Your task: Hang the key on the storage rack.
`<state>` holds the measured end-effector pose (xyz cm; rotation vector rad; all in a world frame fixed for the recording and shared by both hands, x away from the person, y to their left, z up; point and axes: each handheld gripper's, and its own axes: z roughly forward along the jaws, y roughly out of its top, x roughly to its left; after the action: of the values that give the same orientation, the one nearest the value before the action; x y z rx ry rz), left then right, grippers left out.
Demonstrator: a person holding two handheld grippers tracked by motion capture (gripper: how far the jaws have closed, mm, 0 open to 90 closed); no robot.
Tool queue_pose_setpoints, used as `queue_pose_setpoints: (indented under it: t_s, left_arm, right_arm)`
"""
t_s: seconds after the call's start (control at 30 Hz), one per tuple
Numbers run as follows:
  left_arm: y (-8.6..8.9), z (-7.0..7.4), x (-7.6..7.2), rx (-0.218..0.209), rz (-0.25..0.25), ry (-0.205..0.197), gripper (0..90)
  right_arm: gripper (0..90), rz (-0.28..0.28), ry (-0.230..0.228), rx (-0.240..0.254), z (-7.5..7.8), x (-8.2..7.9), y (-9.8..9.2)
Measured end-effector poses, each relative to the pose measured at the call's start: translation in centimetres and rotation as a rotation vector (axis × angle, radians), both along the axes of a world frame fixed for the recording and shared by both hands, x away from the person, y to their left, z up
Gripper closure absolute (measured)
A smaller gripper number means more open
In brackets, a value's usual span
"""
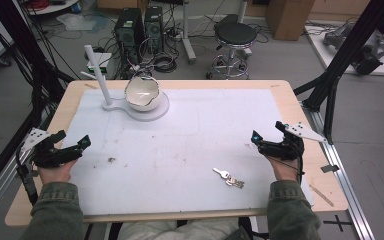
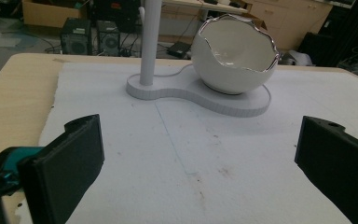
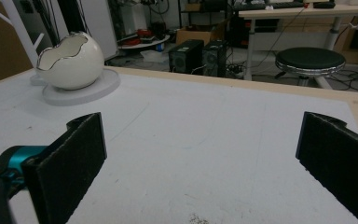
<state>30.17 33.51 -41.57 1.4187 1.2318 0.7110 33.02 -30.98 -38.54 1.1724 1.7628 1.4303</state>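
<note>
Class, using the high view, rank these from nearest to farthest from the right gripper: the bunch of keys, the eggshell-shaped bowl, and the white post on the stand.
1. Bunch of keys: on the white mat, just left of the right gripper and nearer the person.
2. Eggshell-shaped bowl: far left part of the mat, on the stand's round base.
3. White post: left of the bowl, farthest.

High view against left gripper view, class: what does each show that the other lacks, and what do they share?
High view alone: the keys lying near the right gripper, both sleeves, and the black stool. Left gripper view alone: its own black fingers close up, spread wide apart. Shared: the white eggshell bowl on its white stand with an upright post, and the white mat.
</note>
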Motion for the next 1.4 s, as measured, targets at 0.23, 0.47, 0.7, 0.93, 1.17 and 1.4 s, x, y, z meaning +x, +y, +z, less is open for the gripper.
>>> queue_pose_setpoints:
  t_s: [0.23, 0.47, 0.7, 0.93, 1.17, 1.4]
  left_arm:
    - [0.0, 0.0, 0.0, 0.003, 0.0, 0.003, 1.7]
    - [0.1, -0.1, 0.0, -0.001, 0.003, 0.004, 1.7]
    - [0.0, -0.1, 0.1, 0.003, 0.0, 0.008, 1.7]
    - [0.0, -0.1, 0.1, 0.003, 0.0, 0.01, 1.7]
    - [0.0, -0.2, 0.2, 0.007, 0.0, 0.014, 1.7]
    - [0.0, -0.2, 0.2, 0.007, -0.001, 0.015, 1.7]
  right_arm:
    - [0.5, 0.005, 0.007, 0.004, 0.0, 0.1, -0.1]
    - [0.5, 0.015, 0.02, 0.015, -0.1, 0.2, 0.0]
    - [0.5, 0.054, 0.055, 0.016, -0.1, 0.3, 0.2]
    - [0.6, 0.097, 0.075, -0.022, 0.2, 0.2, 1.2]
    - [0.6, 0.14, 0.109, -0.051, 0.1, 0.3, 2.0]
    - [0.6, 0.173, 0.124, -0.071, 0.1, 0.2, 2.7]
